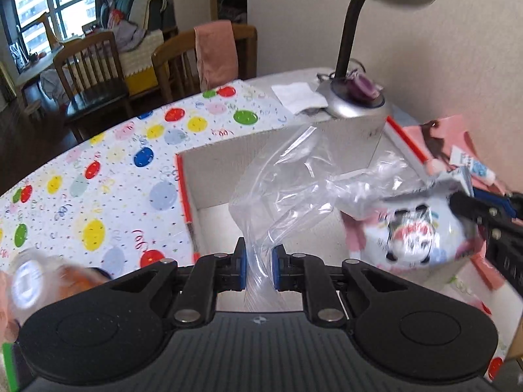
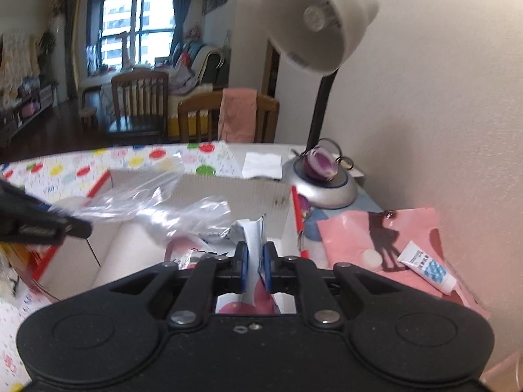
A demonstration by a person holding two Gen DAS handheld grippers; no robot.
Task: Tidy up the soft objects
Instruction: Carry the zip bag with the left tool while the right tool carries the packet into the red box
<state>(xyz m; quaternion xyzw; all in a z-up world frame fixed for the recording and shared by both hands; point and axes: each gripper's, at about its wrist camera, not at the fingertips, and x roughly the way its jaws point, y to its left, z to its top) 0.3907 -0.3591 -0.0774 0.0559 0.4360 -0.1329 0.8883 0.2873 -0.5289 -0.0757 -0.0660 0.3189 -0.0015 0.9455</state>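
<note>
My left gripper [image 1: 259,269] is shut on a clear plastic zip bag [image 1: 281,179] that rises over an open cardboard box [image 1: 222,170]. My right gripper [image 2: 254,269] is shut on the top edge of a white and pink soft packet with a panda print [image 2: 253,245]. In the left wrist view that packet [image 1: 408,235] hangs at the right, held by the right gripper [image 1: 457,207], next to the bag's crumpled mouth. In the right wrist view the clear bag [image 2: 157,209] stretches from the left gripper [image 2: 75,227] over the box [image 2: 228,196].
A desk lamp [image 2: 322,189] with a purple object [image 2: 318,163] on its base stands behind the box. A white napkin [image 2: 261,165], a pink bag [image 2: 376,238] and a small tube [image 2: 425,269] lie on the balloon-print tablecloth [image 1: 98,179]. Wooden chairs [image 1: 94,75] stand beyond.
</note>
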